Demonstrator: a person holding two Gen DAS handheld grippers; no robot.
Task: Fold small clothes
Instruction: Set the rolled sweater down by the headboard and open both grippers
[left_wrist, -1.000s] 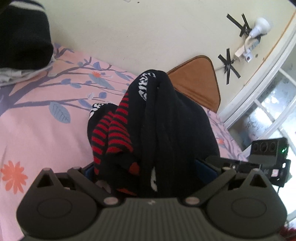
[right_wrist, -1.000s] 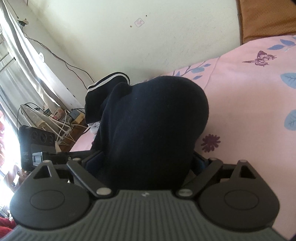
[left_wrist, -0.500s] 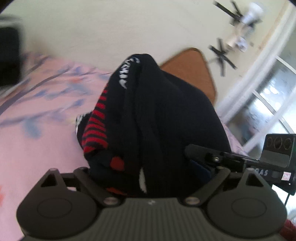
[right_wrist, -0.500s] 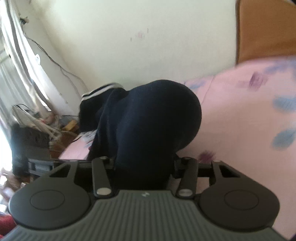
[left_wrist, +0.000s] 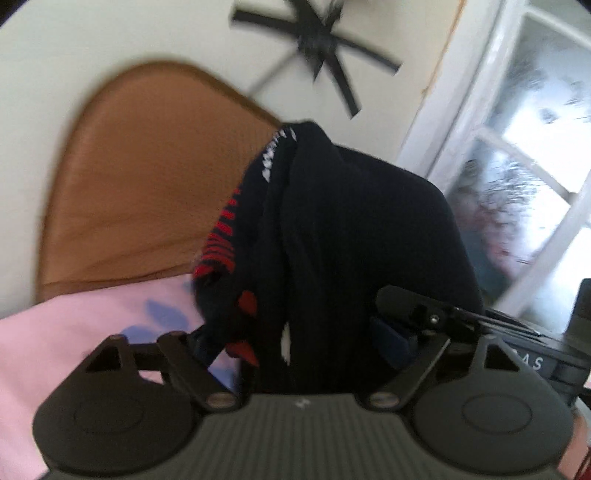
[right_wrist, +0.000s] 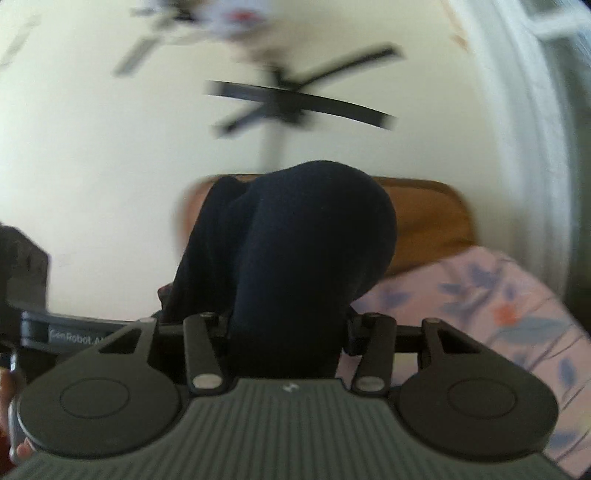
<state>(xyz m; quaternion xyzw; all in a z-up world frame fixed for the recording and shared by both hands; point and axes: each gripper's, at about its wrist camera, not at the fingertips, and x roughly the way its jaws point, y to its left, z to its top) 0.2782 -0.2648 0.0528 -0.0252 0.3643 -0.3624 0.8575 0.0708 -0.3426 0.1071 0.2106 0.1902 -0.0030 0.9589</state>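
A black sock with red stripes and white lettering (left_wrist: 332, 229) is bunched in my left gripper (left_wrist: 295, 343), which is shut on it and holds it above the pink bedsheet (left_wrist: 74, 332). In the right wrist view the same dark sock (right_wrist: 306, 251) fills the middle, and my right gripper (right_wrist: 288, 332) is shut on it. The fingertips of both grippers are hidden by the cloth. My right gripper's body shows at the right of the left wrist view (left_wrist: 480, 325).
A brown cushion (left_wrist: 147, 192) leans on the cream wall behind the bed. Black tape crosses (left_wrist: 321, 44) are on the wall. A window (left_wrist: 535, 166) is at the right. The floral pink sheet (right_wrist: 498, 295) lies below right.
Both grippers have swung right and tilted up with the sock; the view went from the bed and the striped clothes pile to the cushion, wall and window. The right gripper's fingers closed in further.
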